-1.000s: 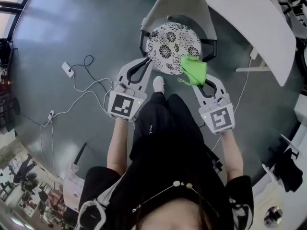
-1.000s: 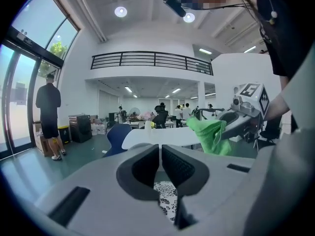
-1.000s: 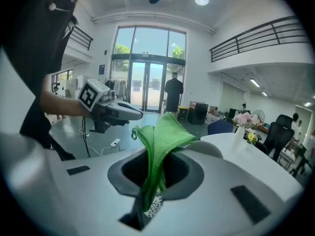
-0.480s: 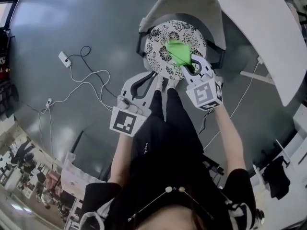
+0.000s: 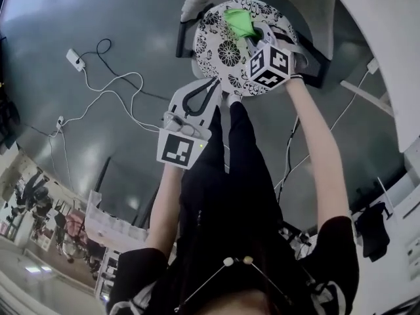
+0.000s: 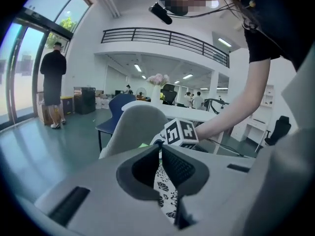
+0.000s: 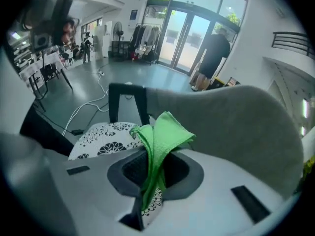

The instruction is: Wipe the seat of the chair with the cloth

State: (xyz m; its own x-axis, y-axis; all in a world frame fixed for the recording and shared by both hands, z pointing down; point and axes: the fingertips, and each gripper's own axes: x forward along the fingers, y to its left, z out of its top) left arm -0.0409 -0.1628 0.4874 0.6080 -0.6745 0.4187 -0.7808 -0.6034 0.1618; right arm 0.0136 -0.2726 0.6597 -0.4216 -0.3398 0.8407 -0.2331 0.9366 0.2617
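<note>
1x floor (image 5: 85,156): grey, glossy; carrying chair, table and loose cable.
Table (image 5: 387,38): white top; standing R of chair, its edge running close to the backrest.
Chair (image 5: 315,5): grey shell backrest, dark frame; standing directly ahead of the person.
Seat (image 5: 220,54): round, white w/ black flower print; facing up, mostly uncovered.
R arm (image 5: 315,149): reaching fwd, stretching out toward the seat.
Right gripper (image 5: 251,34): hovering over seat's rear half, pointing at backrest; jaws clamping on the cloth, fabric filling the gap btw them.
Left gripper (image 5: 213,84): hanging just off seat's front edge, above the person's legs; jaws pressing together at the tips, holding nothing.
Cloth (image 7: 160,132): bright green, folded; being pinched mid-fold in right gripper, bunching up past the jaw tips, sitting over rear part of seat near backrest; contact w/ seat cannot be confirmed.
Cable (image 5: 111,100): white; looping across floor L of chair, well apart from both grippers.
Adapter (image 5: 74,59): small white block; lying at the cable's far end.
</note>
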